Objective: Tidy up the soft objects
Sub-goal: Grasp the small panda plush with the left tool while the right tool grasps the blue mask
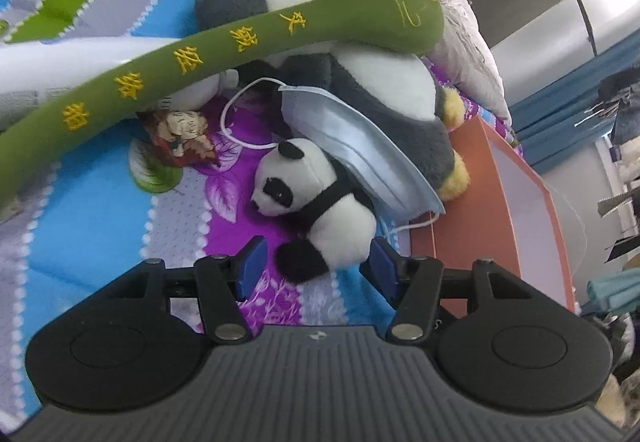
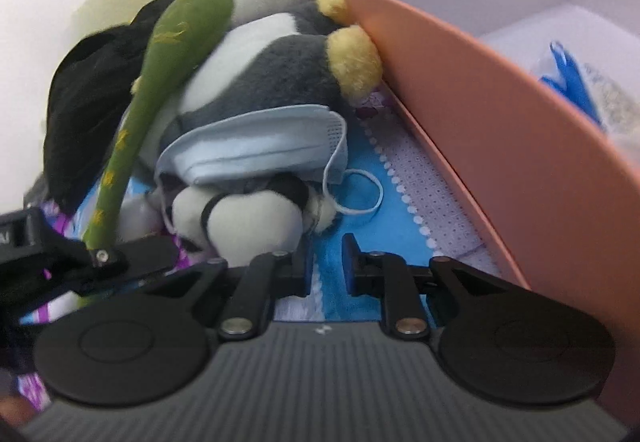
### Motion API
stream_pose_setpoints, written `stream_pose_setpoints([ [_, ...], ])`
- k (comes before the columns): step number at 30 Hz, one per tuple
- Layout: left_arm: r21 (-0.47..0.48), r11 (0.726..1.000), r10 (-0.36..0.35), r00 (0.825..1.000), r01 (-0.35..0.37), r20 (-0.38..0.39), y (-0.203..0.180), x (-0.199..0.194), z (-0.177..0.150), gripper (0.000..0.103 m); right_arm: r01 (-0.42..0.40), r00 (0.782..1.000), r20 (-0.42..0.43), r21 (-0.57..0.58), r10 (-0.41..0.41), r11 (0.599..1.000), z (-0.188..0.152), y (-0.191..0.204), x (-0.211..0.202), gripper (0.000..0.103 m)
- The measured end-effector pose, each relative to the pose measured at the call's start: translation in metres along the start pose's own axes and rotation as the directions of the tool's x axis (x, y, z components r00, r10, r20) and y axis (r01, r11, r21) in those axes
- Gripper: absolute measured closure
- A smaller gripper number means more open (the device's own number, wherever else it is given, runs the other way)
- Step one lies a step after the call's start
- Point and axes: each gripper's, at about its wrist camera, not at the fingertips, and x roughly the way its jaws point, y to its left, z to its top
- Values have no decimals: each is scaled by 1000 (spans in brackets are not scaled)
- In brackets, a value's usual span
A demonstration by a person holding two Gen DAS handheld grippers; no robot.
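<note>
Jaws flank the panda (image 1: 316, 210), mask (image 1: 360, 146) draped on it.

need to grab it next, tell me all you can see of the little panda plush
The panda plush is small, white and fluffy with black ears, eye patches, limbs and a thin black neck band. It lies on its side on the purple floral blanket, its back under a blue face mask. The left tool stands open around its lower body.
</note>
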Motion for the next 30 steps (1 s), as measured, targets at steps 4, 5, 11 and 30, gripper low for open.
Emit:
stream_pose_setpoints([
  [4, -43, 999, -22, 1000, 21, -20, 5, 20, 6, 40, -5, 1000, 11, 79, 5, 997, 5, -8, 15, 85],
  [5, -57, 998, -24, 999, 22, -27, 6, 24, 7, 40, -8, 1000, 13, 98, 7, 995, 6, -10, 18, 84],
  [11, -141, 989, -49, 997, 40, -61, 12, 52, 10, 40, -14, 1000, -1, 116, 14, 993, 7, -7, 31, 83],
  [30, -145, 986, -95, 994, 87, -47, 16, 21, 9, 69, 0, 1000, -24, 83, 2, 997, 3, -2, 15, 100],
])
